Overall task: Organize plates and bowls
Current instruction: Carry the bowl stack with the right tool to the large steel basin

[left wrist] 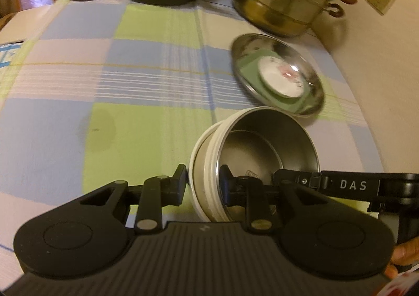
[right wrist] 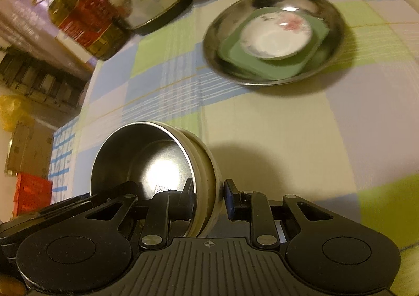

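I have both grippers pinched on the same steel bowl (left wrist: 258,162), low and centre in each wrist view: the left gripper (left wrist: 203,186) clamps one side of the wall, one pad (left wrist: 180,183) outside on the cream outer shell and the other inside, and the right gripper (right wrist: 209,200) does the same on the opposite side. I judge the two-sided hold is there to keep this double-walled bowl steady while I carry it, since a single pinch on a rim would let it swing. The bowl looks lifted and tipped, its mouth facing up and away from me toward the steel plate (right wrist: 337,41); its axis leans forward, not upright. That plate sits in the upper right of both views, already holding a green square dish (right wrist: 235,60) and a white flowered saucer (right wrist: 275,36), which I take as my stacking spot.
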Demonstrator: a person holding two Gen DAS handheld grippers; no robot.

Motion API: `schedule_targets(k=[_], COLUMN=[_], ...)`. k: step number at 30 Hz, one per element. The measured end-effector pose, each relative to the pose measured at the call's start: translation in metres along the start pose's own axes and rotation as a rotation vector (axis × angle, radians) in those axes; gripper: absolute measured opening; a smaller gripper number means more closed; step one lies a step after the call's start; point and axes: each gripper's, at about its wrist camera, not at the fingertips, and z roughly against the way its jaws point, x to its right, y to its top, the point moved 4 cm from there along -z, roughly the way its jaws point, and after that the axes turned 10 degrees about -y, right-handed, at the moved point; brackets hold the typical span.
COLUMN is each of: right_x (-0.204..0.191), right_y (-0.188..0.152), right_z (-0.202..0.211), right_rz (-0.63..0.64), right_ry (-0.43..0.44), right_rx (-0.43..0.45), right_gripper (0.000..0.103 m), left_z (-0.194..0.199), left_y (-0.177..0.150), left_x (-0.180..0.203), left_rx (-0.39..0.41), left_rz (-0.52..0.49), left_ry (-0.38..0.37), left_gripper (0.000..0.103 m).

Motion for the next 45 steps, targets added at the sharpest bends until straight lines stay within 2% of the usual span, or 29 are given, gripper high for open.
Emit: schedule_targets(k=[9,17,31,45], right_x=[0.063,0.098,0.1,0.094], right_y=[0.007,0.011,0.001,-0.004], right_z=[0.023,0.031,0.031,0.033], right_rz=[-0.142,-0.223,-0.268,-0.277], right_ry=[-0.112,-0.159,-0.164,-0.192], right_rx=[0.043,0.079,0.165,0.205], right_gripper=[0.024,0.024,0.024,0.024], left_z=[-0.045,-0.069,-0.071,-0.07], left_y=[0.003,0.006,0.009,0.006], left_x=[0.054,0.082,0.085,0.09], left_rx=[-0.095,-0.125,-0.121,-0.103], left_rz=[-0.08,-0.132,-0.182,-0.244], left_ry=[-0.111,-0.148,-0.146,-0.117], left_gripper=[0.023,0.023,0.023,0.023])
